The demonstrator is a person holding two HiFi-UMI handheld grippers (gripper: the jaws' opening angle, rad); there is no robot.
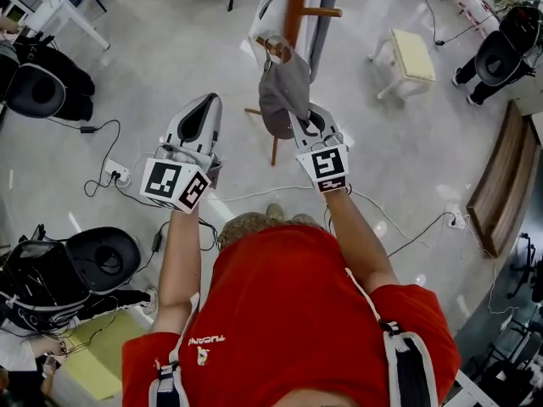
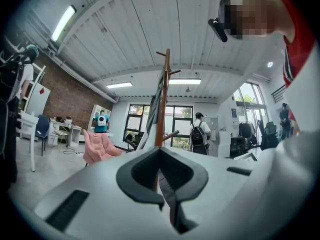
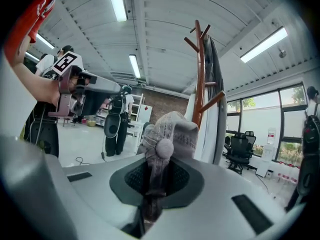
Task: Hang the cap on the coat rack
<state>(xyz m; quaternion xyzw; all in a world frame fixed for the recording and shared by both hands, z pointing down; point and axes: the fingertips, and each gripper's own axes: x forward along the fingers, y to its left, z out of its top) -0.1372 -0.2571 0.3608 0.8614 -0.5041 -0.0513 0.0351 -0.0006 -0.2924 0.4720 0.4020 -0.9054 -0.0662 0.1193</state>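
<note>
The grey fabric cap is not on a peg yet. It hangs in the air just beside the brown wooden coat rack, pinched at a fold of cloth near its crown button by the right hand-held gripper, whose jaws are clamped on the fabric. The left hand-held gripper hovers to the left, jaws together with nothing between them.

Several things could go wrong from here. The grip is on a thin bunch of cloth, so a tug against a peg could pull the cap free and drop it to the floor. The cap droops limp, so its opening may not present itself to a peg and could slide off. A pale grey garment already hangs down the right side of the pole and crowds the pegs there (the cap could catch on it rather than on wood). A hard push might also rock the rack.

By count, there is one cap, one coat rack, one hanging garment and two hand-held grippers. The right gripper view shows a cluster of upturned pegs at the top and one clear peg lower down, but their exact number cannot be told.
</note>
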